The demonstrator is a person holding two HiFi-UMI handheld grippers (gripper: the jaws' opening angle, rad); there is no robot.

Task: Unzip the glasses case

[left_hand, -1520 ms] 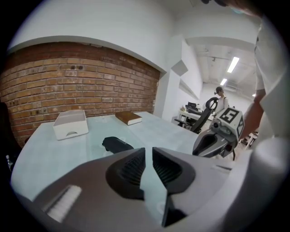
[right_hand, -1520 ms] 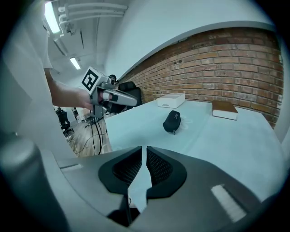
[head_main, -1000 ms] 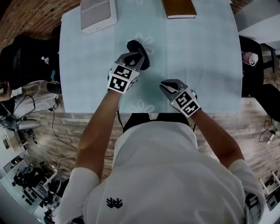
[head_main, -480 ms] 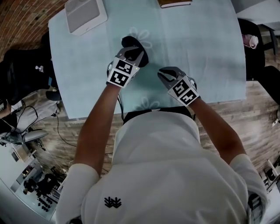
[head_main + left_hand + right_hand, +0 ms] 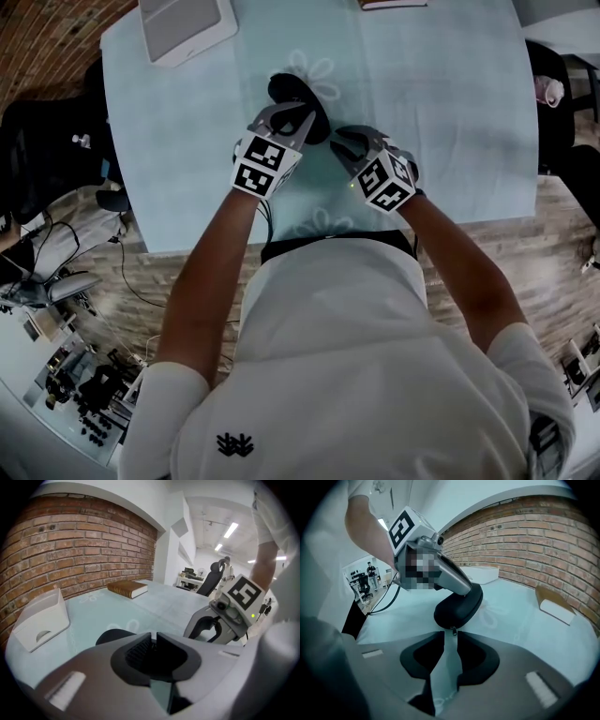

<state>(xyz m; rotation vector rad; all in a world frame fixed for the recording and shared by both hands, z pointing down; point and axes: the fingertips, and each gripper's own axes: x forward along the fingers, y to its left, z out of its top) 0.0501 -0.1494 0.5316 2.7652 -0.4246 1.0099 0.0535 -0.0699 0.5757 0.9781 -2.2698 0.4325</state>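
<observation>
A black glasses case (image 5: 300,95) lies on the light blue table (image 5: 450,112). My left gripper (image 5: 285,117) rests on top of the case, jaws shut; in the right gripper view its fingers (image 5: 457,582) lie across the lid of the case (image 5: 459,609). From the right, my right gripper (image 5: 339,139) reaches the case's near end. Its jaws stand open by a narrow gap, and the zip pull (image 5: 453,631) hangs right at the fingertips of that gripper (image 5: 450,638). The left gripper view shows the case (image 5: 115,636) behind its closed jaws and the right gripper (image 5: 209,631) close by.
A white box (image 5: 183,25) stands at the table's far left and a brown book (image 5: 392,4) at the far edge. The table's near edge runs just behind my grippers. Dark office chairs (image 5: 47,141) stand left of the table and another at the right.
My right gripper has moved left and forward until its open jaws sit at the case's zip pull. The left gripper has stayed on the case.
</observation>
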